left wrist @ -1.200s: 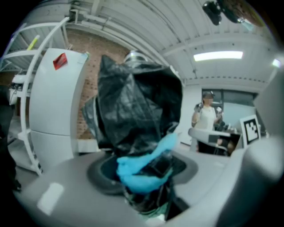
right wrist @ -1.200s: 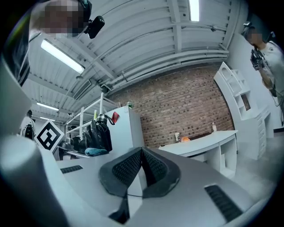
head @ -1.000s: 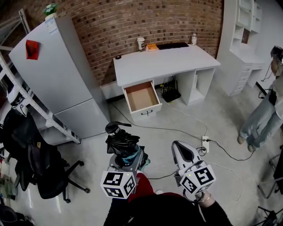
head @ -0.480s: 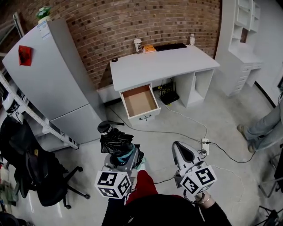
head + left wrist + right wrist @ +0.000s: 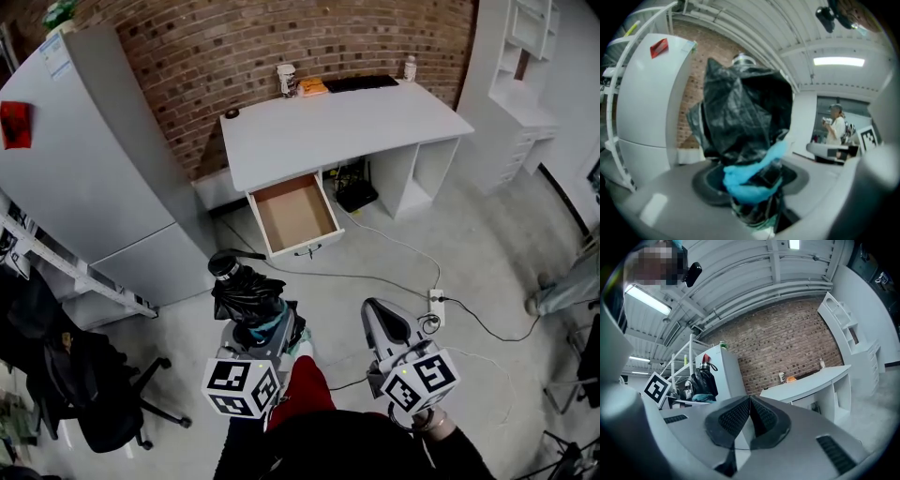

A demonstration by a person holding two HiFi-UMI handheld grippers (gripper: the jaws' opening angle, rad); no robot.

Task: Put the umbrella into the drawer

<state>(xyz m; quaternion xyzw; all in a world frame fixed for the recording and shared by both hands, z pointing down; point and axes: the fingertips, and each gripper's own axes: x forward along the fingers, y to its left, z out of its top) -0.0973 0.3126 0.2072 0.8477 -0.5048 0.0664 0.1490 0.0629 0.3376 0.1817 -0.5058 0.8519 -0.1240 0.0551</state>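
Pinches folded black umbrella (image 5: 246, 292) upright in left gripper (image 5: 265, 330) jaws, near, well short of open drawer (image 5: 293, 213) under far bench (image 5: 337, 127), probably ready for lowering in; right gripper (image 5: 378, 311) jaws pressed together, empty.

I read the umbrella (image 5: 740, 108) as thin black cloth, crinkled and with a slight sheen. The right gripper (image 5: 750, 404) has a smooth, matt grey plastic shell; its pads (image 5: 733, 417) are dark and finely ribbed. The drawer (image 5: 293, 214) interior looks like matt brown wood. The desk (image 5: 328, 127) is smooth and white, the fridge (image 5: 94, 159) smooth with a faint gloss. The wall (image 5: 281, 33) is rough brick. The floor (image 5: 469, 234) is smooth grey — slightly glossy.
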